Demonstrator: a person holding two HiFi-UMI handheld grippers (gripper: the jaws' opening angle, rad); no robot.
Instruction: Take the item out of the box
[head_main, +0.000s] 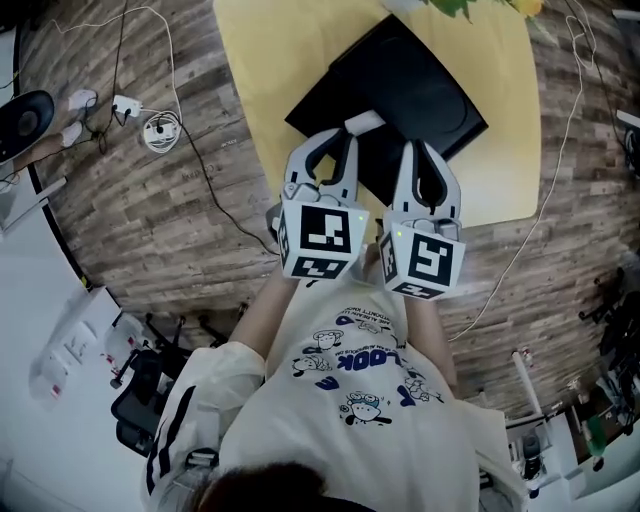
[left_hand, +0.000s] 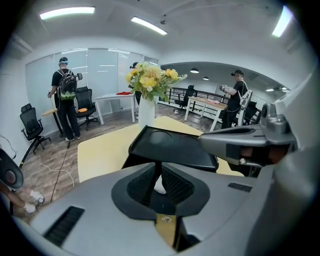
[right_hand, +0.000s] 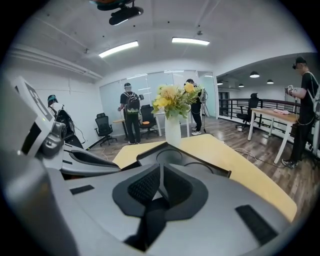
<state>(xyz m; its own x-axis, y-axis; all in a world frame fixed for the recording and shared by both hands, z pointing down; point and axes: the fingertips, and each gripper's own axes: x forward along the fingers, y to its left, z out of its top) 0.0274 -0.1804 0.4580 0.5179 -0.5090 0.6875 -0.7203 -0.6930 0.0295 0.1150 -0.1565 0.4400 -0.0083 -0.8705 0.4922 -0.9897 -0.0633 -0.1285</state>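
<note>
Pale yellow table (head_main: 260, 60) on wood floor (head_main: 150, 200), black box (head_main: 420, 80) on it, white flower vase (left_hand: 146, 111) behind

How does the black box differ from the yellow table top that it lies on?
The black square box is dark; the pale yellow table top is light. The box is much smaller and covers only part of the table top. The box lies cornerwise, while the table top's side edges run nearly straight ahead. The box has round shapes pressed into its top; the table top is plain. Both are flat and four-sided.
</note>
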